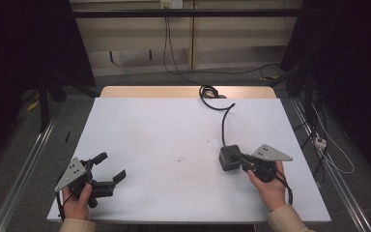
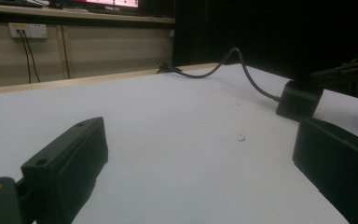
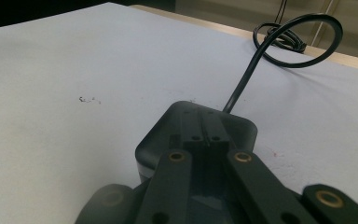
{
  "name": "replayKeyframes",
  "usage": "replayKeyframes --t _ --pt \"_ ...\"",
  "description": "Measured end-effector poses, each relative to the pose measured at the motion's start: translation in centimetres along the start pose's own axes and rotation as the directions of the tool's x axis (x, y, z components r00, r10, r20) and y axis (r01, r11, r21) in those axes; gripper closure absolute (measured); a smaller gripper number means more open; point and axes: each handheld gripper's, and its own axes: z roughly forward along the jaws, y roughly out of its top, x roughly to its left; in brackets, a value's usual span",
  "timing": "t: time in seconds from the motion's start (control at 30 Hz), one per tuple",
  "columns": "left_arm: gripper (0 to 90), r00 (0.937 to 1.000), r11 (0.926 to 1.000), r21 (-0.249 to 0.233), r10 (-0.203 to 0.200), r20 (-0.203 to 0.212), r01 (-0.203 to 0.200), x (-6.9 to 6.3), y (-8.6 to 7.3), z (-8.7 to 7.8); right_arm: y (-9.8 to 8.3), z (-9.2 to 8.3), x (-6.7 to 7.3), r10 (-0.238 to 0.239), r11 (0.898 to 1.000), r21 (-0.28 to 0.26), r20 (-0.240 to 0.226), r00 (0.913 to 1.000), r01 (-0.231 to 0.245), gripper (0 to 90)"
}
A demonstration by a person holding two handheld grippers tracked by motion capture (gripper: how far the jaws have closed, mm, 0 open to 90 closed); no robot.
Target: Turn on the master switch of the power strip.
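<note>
White-topped counter (image 1: pixel 174 145), pale wood strip along its far edge; left claw (image 1: pixel 110 167) held low at the near-left corner in the left hand (image 1: pixel 77 203), jaws spread wide with bare counter between them; right claw (image 1: pixel 239 158) at the near-right in the right hand (image 1: pixel 269 188), jaws pressed together and lying over the top of a black power adapter (image 1: pixel 228 157), apparently not pinching it; adapter sits flat on the counter, right of centre; its cable (image 1: pixel 224 121) runs away to the far edge and ends in a loose coil (image 3: pixel 284 37); small dark specks (image 1: pixel 179 160) mark the counter near its middle.
</note>
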Motion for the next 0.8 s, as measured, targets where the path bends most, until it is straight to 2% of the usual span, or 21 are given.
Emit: replayKeyframes --t 0.37,0.7,0.8 --pt "3.0 1.0 1.0 0.0 0.005 -0.001 -0.005 0.05 0.01 -0.02 -0.1 0.0 0.08 0.008 1.0 -0.003 0.004 1.0 -0.008 90.0" --pt "3.0 1.0 1.0 -0.001 0.003 0.0 -0.003 -0.02 0.0 -0.01 -0.12 0.03 -0.08 0.038 0.999 -0.001 -0.003 0.9993 -0.038 90.0" --pt "3.0 1.0 1.0 -0.001 0.006 0.002 -0.006 -0.04 0.02 -0.01 -0.1 0.04 0.0 0.025 1.0 0.002 0.002 0.9997 -0.025 90.0"
